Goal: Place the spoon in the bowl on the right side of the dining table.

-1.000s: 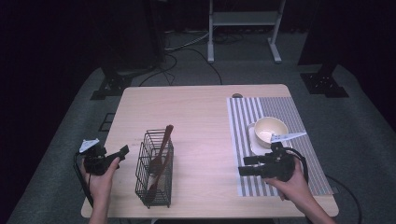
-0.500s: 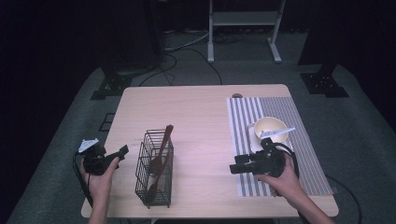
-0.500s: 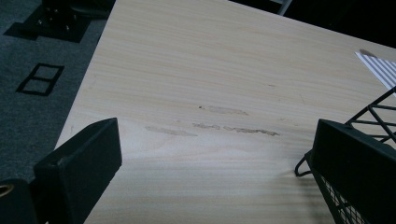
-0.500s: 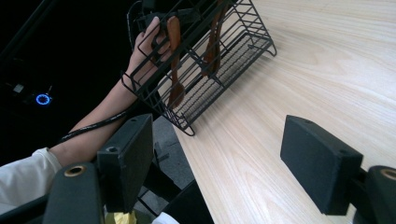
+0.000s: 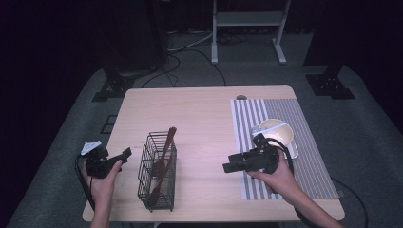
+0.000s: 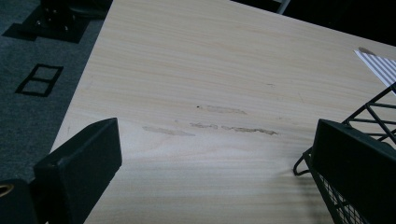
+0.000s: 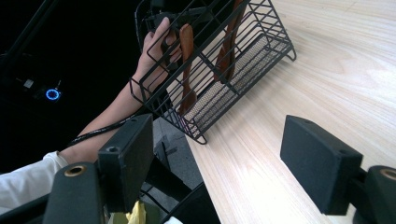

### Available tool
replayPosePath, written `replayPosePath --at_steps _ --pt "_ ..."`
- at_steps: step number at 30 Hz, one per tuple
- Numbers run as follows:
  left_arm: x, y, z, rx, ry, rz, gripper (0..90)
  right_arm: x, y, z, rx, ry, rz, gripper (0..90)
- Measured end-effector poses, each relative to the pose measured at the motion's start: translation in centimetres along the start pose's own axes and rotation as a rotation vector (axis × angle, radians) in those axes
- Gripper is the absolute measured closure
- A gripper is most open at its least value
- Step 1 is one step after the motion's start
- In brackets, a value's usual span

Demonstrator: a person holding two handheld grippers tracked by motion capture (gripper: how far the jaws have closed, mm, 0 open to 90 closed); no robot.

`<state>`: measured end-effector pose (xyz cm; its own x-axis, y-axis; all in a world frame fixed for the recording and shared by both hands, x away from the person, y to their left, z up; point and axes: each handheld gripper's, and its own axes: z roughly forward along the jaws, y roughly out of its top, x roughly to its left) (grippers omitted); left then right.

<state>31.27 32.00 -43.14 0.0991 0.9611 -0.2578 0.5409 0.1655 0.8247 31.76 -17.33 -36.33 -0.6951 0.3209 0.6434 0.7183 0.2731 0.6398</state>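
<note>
A black wire basket stands near the table's front left and holds two brown wooden utensils. My left gripper hovers at the table's left edge, just left of the basket, open and empty. In the left gripper view, my left gripper has its jaws wide apart over bare wood, with the basket's corner by the right jaw. My right gripper is open at the striped mat's left edge and points toward the basket. In the right gripper view, my right gripper holds nothing, and the basket with its wooden utensils lies ahead.
A grey-and-white striped mat covers the table's right side. On it sits a cream bowl with a pale utensil lying across it. Bare wooden tabletop stretches between basket and mat. The table's front edge is close to both hands.
My right gripper has moved left from beside the bowl to the mat's left edge, turning toward the basket. The pale utensil now rests across the bowl. The left gripper stayed put.
</note>
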Motion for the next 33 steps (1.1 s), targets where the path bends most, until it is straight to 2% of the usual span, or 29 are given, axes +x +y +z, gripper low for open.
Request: replayPosePath --at_steps 8,17,33 --pt "0.0 0.0 0.0 0.000 0.000 0.000 1.2 0.5 1.2 0.6 0.000 0.019 0.006 24.6" --pt "0.0 0.0 0.0 0.001 -0.001 0.001 1.2 1.0 2.2 1.1 0.009 0.019 0.000 24.6" --pt "0.1 0.0 0.0 0.000 -0.002 -0.001 1.2 2.2 4.3 3.3 0.043 0.037 -0.011 24.6"
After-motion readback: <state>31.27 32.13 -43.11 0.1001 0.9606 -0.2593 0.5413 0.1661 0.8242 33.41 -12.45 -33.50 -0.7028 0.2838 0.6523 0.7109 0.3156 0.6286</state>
